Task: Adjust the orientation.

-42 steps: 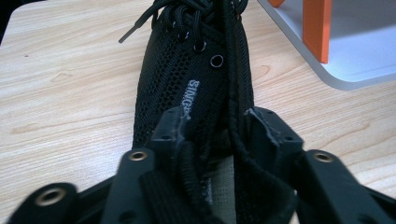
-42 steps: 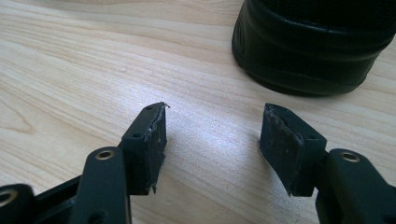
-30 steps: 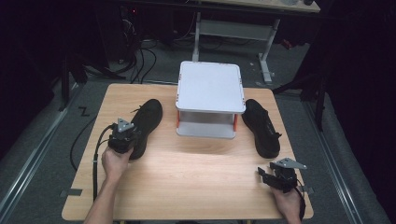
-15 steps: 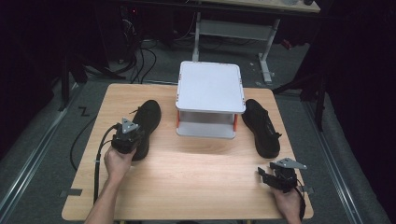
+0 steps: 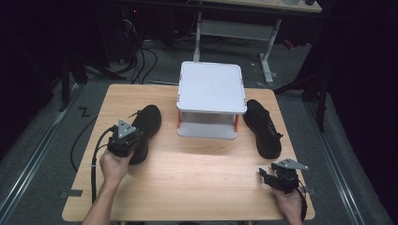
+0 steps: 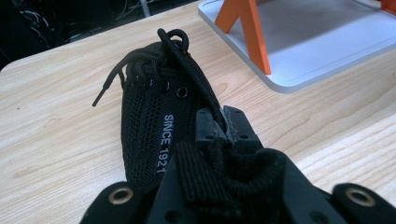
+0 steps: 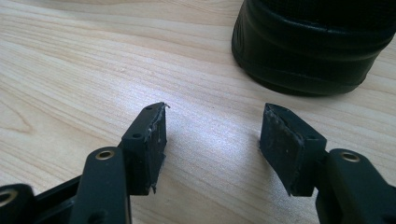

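Dark floor and cables surround a light wooden tabletop carrying two black mesh lace-up shoes and one white square two-tier stand with orange posts. One shoe lies left of the stand, the other shoe right of it. The left gripper has its fingers closed on the left shoe's heel collar (fabric bunched between them). The right gripper hangs over bare wood, its fingers wide apart and empty, the right shoe's heel just beyond.

Two black grippers, the left gripper and the right gripper, were each topped by a grey three-cornered plate, brass-ringed screw holes were seen, and a black cable was trailed.
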{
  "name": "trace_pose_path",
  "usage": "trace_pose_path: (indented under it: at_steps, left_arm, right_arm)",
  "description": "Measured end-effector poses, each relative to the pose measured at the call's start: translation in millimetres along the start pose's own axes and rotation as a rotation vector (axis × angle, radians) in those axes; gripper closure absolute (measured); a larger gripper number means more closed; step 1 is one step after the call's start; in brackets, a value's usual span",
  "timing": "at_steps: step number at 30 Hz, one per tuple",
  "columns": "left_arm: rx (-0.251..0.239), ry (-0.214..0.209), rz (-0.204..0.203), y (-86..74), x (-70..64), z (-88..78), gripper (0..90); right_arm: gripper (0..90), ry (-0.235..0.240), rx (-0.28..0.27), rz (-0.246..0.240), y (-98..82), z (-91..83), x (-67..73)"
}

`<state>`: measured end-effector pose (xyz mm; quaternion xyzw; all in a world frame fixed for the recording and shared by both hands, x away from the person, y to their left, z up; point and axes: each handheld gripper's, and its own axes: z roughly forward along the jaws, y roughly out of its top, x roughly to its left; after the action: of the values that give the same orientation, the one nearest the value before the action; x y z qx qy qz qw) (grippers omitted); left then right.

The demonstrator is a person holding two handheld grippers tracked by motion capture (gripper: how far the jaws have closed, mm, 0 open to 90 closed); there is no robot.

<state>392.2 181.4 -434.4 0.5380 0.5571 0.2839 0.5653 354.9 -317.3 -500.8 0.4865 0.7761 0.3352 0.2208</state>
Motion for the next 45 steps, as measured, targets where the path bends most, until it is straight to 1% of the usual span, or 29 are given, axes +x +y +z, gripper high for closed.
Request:
trace_pose_path:
  at_steps: [2, 4, 6, 11, 15, 19, 20, 22, 26, 27, 29, 31, 33, 37, 41, 45]
  left_arm:
    - [-0.003, -0.002, 0.005, 0.7, -0.5, -1.9, 85.8]
    - [-0.011, -0.006, 0.000, 2.3, -1.7, -5.2, 85.8]
    - [-0.008, -0.014, -0.009, 3.9, -2.6, -8.6, 85.8]
    - [-0.007, -0.019, -0.005, 4.5, -3.8, -11.9, 85.8]
    - [-0.016, -0.031, -0.014, 6.4, -6.1, -15.9, 85.8]
    - [-0.017, -0.047, -0.014, 7.7, -9.9, -24.6, 85.8]
    - [-0.017, -0.047, -0.014, 7.7, -9.9, -24.6, 85.8]
    - [-0.019, -0.055, -0.017, 8.5, -12.0, -29.3, 85.8]
    - [-0.024, -0.081, -0.010, 8.9, -17.1, -44.3, 85.7]
    - [-0.024, -0.081, -0.010, 8.9, -17.1, -44.3, 85.8]
    - [-0.028, -0.084, -0.014, 8.6, -17.4, -49.0, 85.8]
    - [-0.029, -0.080, -0.010, 8.0, -17.4, -54.9, 85.8]
    - [-0.032, -0.079, -0.010, 7.8, -17.7, -56.9, 85.8]
    - [-0.037, -0.088, -0.009, 5.9, -19.8, -66.6, 85.8]
    - [-0.037, -0.097, -0.003, 0.7, -23.6, -75.4, 85.8]
    - [-0.027, -0.107, -0.004, -5.8, -27.0, -82.4, 85.8]
  right_arm:
    - [41.0, -0.001, 0.000, 0.000, 0.0, 0.0, 0.0]
    - [41.0, -0.001, 0.000, 0.000, 0.0, 0.0, -0.1]
    - [41.0, -0.001, 0.000, 0.000, 0.0, 0.0, -0.1]
    - [41.0, -0.001, 0.000, 0.000, 0.0, 0.0, 0.0]
    - [41.0, -0.001, 0.000, 0.000, 0.0, 0.0, -0.1]
    - [41.0, -0.001, 0.000, 0.000, 0.0, 0.0, 0.0]
    - [41.0, -0.001, 0.000, 0.000, 0.0, 0.0, 0.0]
    - [41.0, -0.001, 0.000, -0.001, 0.0, 0.0, 0.0]
    - [41.0, -0.001, 0.000, -0.001, 0.0, 0.0, 0.0]
    - [41.0, -0.001, 0.000, -0.001, 0.0, 0.0, 0.0]
    - [41.0, -0.001, 0.000, 0.000, 0.0, 0.0, 0.1]
    - [41.1, -0.001, 0.000, 0.000, 0.0, 0.0, 0.1]
    - [41.2, -0.001, 0.000, 0.000, 0.0, 0.0, 0.2]
    - [41.2, 0.000, 0.000, 0.000, 0.0, 0.0, 0.2]
    - [42.6, 0.004, -0.001, 0.000, 0.0, -0.2, 0.4]
    - [45.5, 0.015, -0.003, -0.003, -0.1, -0.4, 0.1]
